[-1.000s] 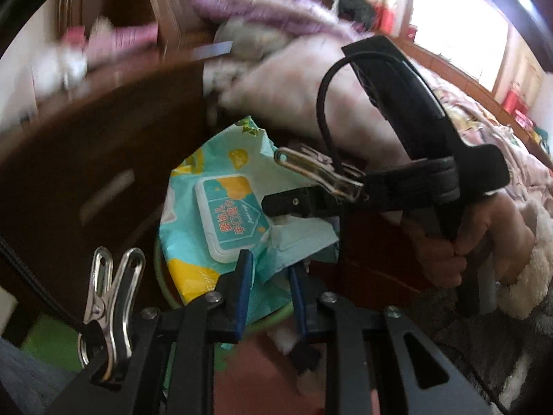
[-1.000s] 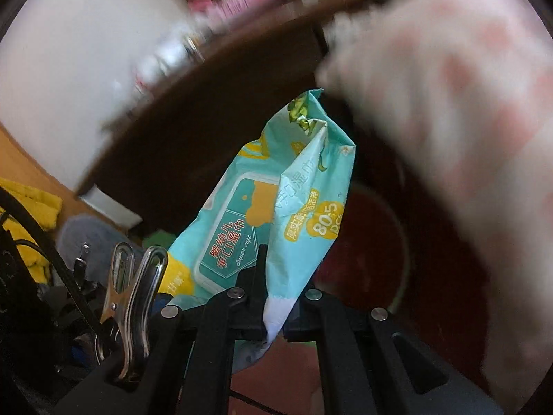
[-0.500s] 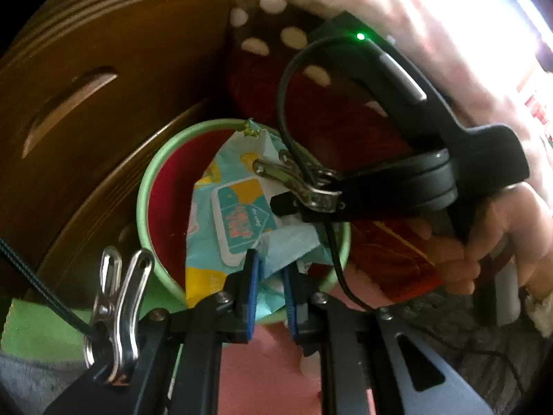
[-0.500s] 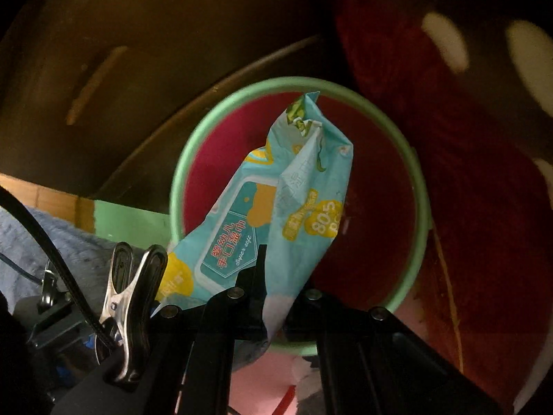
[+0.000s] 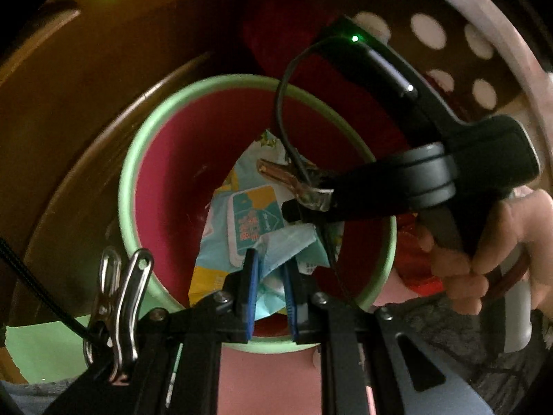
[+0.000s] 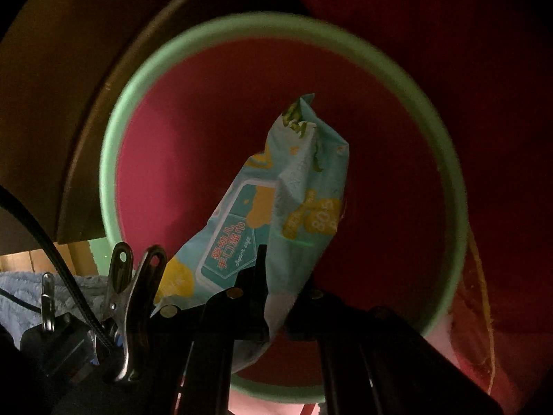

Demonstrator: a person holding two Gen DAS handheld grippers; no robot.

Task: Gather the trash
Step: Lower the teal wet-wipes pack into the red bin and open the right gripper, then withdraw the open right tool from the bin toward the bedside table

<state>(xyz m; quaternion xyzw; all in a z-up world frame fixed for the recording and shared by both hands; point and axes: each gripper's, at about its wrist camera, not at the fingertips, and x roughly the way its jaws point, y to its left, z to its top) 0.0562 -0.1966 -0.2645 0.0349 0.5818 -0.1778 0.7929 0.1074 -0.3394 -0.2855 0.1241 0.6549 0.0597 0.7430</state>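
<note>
A light-blue wet-wipes pack (image 6: 293, 200) with yellow print hangs inside a round bin with a green rim (image 6: 114, 131) and red inside. My right gripper (image 6: 283, 287) is shut on the pack's lower edge and holds it above the bin's opening. In the left wrist view the pack (image 5: 255, 221) shows in the bin (image 5: 128, 180), with the right gripper's black body above it. My left gripper (image 5: 269, 276) has its blue pads around a crumpled light-blue flap of the pack, with a narrow gap between them.
A dark wooden cabinet (image 5: 86, 79) curves around the bin's left side. A dotted blanket (image 5: 425, 31) hangs at the upper right. A green mat (image 5: 45, 349) and a pink floor (image 5: 269, 380) lie below the bin. A grey cloth (image 6: 20, 287) lies at the left.
Both grippers have tipped down from the bedroom view and dropped closer to the bin. The pack now hangs deeper inside the bin's opening, still held.
</note>
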